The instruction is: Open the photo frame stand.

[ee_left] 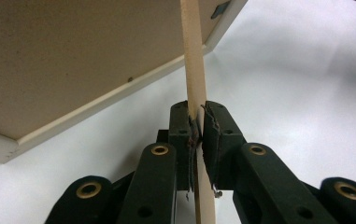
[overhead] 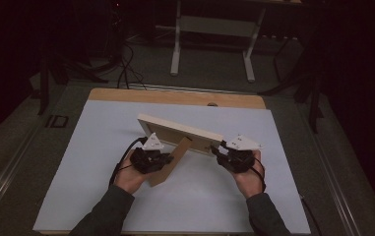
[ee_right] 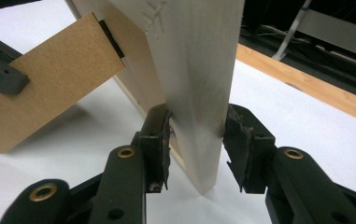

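Two tools hold one wooden picture frame point(overhead: 180, 132) above the white table point(overhead: 91, 162), near its middle. The left tool point(overhead: 168, 160) is closed on the brown cardboard stand point(overhead: 170, 162) that swings out from the back of the frame; in the left gripper view its pads point(ee_left: 211, 135) press on the thin edge of this stand point(ee_left: 195, 70) from both sides. The right tool point(overhead: 219, 152) grips the frame at its right end: in the right gripper view the pale wood side point(ee_right: 199, 84) stands between the two jaws and both pads touch it. The frame is tilted, with its back toward the person. No brand, label or readable writing is visible on it.
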Demonstrator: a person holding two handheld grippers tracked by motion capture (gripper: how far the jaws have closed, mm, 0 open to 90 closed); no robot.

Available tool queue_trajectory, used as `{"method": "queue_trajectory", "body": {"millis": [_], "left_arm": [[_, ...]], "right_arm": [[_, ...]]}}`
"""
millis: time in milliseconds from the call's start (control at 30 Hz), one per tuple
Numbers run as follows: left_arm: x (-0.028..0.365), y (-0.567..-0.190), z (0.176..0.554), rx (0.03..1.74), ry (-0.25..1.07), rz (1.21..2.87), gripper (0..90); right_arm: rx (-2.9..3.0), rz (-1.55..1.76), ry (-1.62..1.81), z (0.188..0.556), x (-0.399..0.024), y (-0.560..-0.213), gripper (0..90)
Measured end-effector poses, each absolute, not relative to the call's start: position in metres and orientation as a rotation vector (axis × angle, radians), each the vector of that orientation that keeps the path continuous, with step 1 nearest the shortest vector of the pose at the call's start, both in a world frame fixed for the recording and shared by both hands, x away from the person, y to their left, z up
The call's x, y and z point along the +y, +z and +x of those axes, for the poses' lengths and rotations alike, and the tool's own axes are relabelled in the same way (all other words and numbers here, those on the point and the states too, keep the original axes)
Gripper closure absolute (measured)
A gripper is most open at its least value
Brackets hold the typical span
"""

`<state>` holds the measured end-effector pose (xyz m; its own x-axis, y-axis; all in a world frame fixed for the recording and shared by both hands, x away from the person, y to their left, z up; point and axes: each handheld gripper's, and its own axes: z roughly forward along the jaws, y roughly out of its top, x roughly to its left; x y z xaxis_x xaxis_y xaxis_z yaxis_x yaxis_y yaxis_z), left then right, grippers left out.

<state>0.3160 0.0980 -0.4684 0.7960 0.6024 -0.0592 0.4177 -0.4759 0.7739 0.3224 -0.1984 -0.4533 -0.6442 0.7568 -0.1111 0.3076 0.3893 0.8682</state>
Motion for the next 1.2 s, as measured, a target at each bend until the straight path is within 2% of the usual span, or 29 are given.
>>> {"method": "queue_trajectory", "body": {"millis": [367,700,867,1200], "left_arm": [[0.100,-0.469,0.311,0.751,0.286,2.133,83.1],[0.108,-0.466,0.306,0.745,0.282,2.107,76.5],[0.113,-0.465,0.303,0.749,0.270,2.078,76.1],[0.123,-0.463,0.299,0.788,0.289,2.046,73.6]], "right_arm": [[2.182,0.890,1.195,0.320,-0.197,-0.455,58.3],[2.202,0.917,1.189,0.319,-0.203,-0.455,54.3],[2.249,0.958,1.211,0.321,-0.208,-0.456,50.6],[2.286,0.996,1.196,0.322,-0.218,-0.464,48.6]]}}
